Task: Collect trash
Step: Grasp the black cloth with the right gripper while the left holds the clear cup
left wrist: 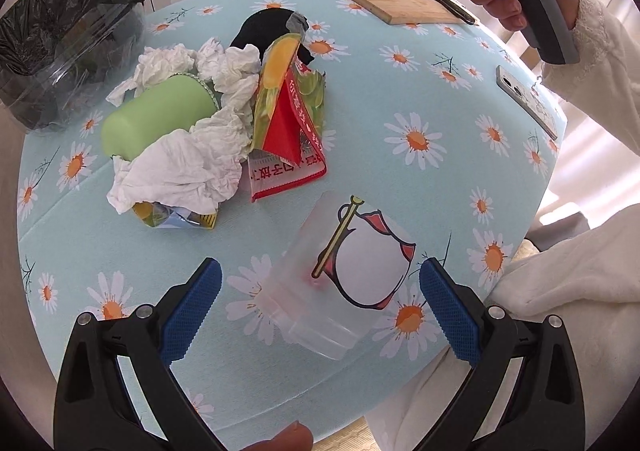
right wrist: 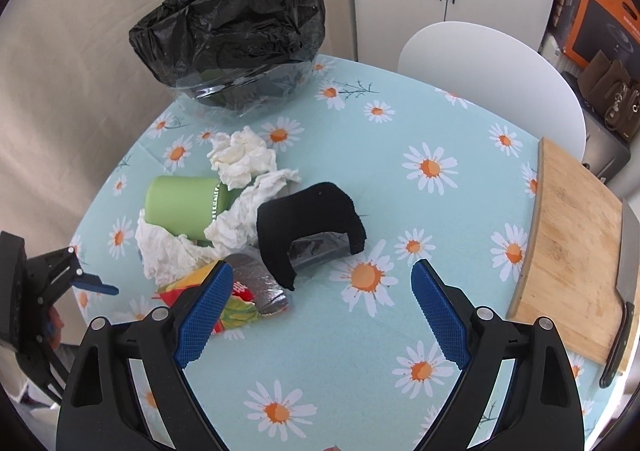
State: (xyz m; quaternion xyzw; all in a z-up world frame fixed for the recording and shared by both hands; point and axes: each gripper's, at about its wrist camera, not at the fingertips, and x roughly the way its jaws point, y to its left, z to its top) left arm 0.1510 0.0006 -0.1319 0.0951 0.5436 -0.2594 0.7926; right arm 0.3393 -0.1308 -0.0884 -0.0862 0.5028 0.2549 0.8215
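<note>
A clear plastic cup (left wrist: pixel 340 271) with a cartoon print lies on its side on the daisy tablecloth, between the fingers of my open left gripper (left wrist: pixel 320 311). Beyond it is a trash pile: crumpled white tissues (left wrist: pixel 188 167), a green cup (left wrist: pixel 156 119) on its side, a red and yellow snack wrapper (left wrist: pixel 288 119) and a black sock (left wrist: pixel 268 31). The bin lined with a black bag (left wrist: pixel 60 43) stands at the far left. My right gripper (right wrist: pixel 320 311) is open and empty above the table, just in front of the sock (right wrist: pixel 312 215) and wrapper (right wrist: pixel 236 303). The bin (right wrist: pixel 236 31) stands beyond.
A wooden cutting board (right wrist: pixel 572 243) with a cleaver (right wrist: pixel 628 279) lies at the table's right edge. A phone (left wrist: pixel 524 99) lies near the right edge in the left wrist view. A white chair (right wrist: pixel 488 75) stands behind the table.
</note>
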